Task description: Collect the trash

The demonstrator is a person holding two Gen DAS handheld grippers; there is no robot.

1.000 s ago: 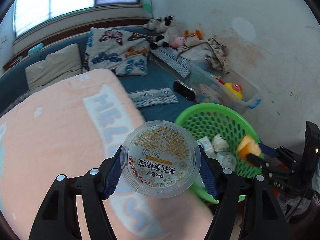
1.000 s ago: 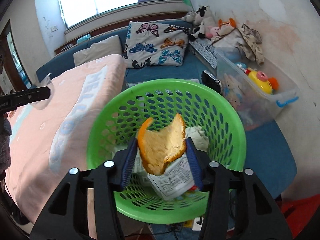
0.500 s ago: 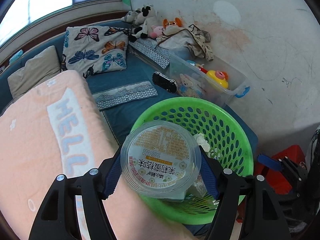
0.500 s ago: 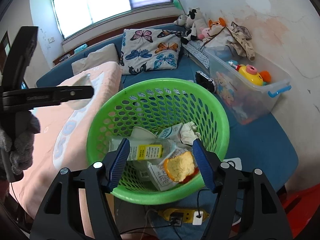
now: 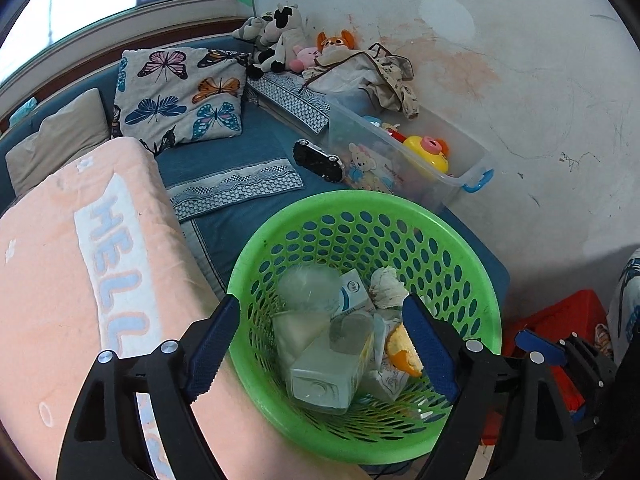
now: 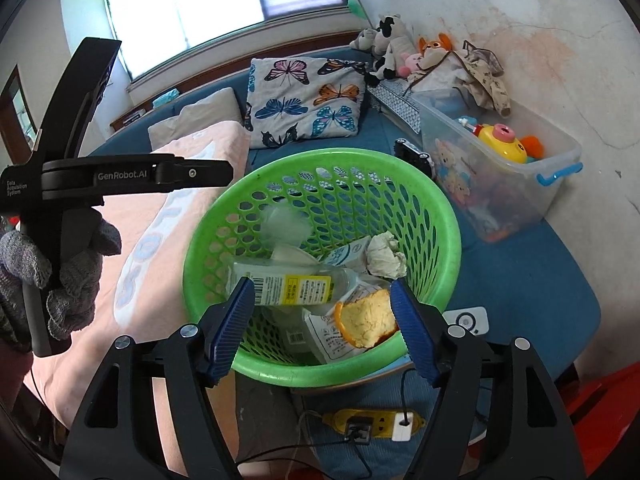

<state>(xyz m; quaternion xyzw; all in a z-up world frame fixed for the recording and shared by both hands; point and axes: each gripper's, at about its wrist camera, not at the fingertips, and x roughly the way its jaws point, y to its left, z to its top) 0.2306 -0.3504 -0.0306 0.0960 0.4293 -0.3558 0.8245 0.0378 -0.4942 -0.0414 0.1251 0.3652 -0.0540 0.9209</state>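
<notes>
Both the left tool [image 5: 320, 346] and right tool [image 6: 322, 326] hung spread and empty over the green basket [image 5: 472, 256], the orange peel [image 6: 368, 318] lying between the right tool's fingers.

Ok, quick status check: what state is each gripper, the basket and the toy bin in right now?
left gripper: open, empty, over the basket
right gripper: open, empty, over the basket
green basket: upright, partly filled with trash
orange peel: lying inside the basket, pith side up
plastic bottle: lying on its side in the basket
clear toy bin: lidless, toys inside
</notes>
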